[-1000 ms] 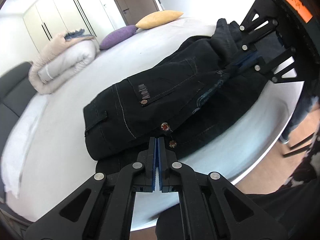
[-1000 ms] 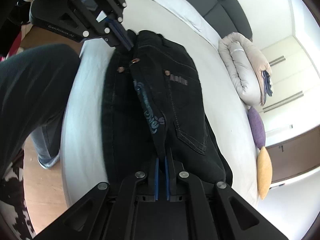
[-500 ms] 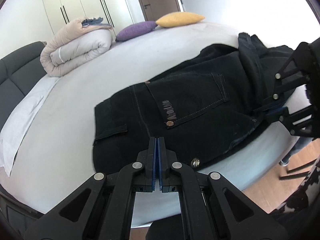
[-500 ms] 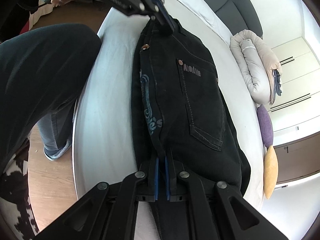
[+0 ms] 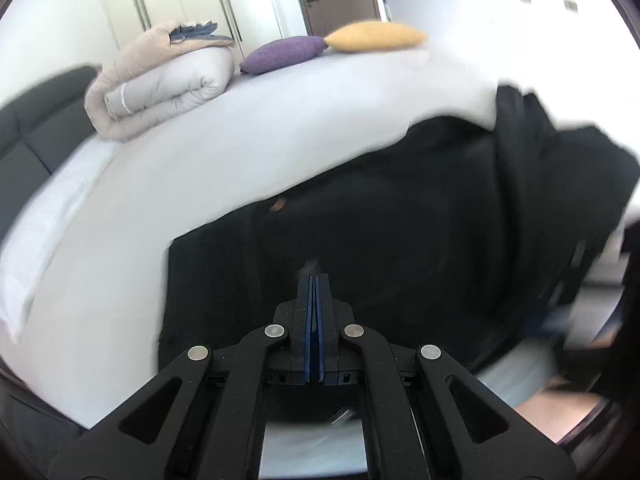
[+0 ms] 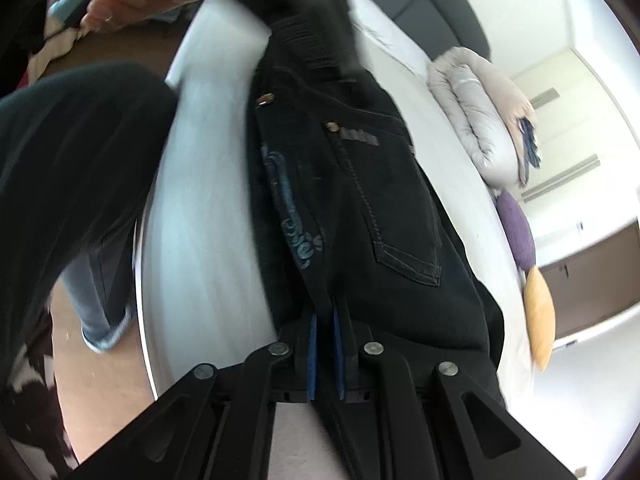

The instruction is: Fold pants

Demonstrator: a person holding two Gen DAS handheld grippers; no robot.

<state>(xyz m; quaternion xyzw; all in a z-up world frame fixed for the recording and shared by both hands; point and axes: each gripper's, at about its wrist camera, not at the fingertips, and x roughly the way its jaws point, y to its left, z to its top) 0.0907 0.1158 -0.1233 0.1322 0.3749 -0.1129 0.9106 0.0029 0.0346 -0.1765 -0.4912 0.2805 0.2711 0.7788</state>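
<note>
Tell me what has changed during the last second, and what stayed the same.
The left claw, shut, has swung over the pants, and the waist end now lies flatter on the bed. The right claw is opening, with a fold of the pants still between its pads. The rolled duvet and the two cushions have not moved.

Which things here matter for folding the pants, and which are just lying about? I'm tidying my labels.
Job:
black pants
left gripper, shut
right gripper, jaws opening, fabric between them
bed

Lying about:
rolled duvet
purple cushion
yellow cushion
</note>
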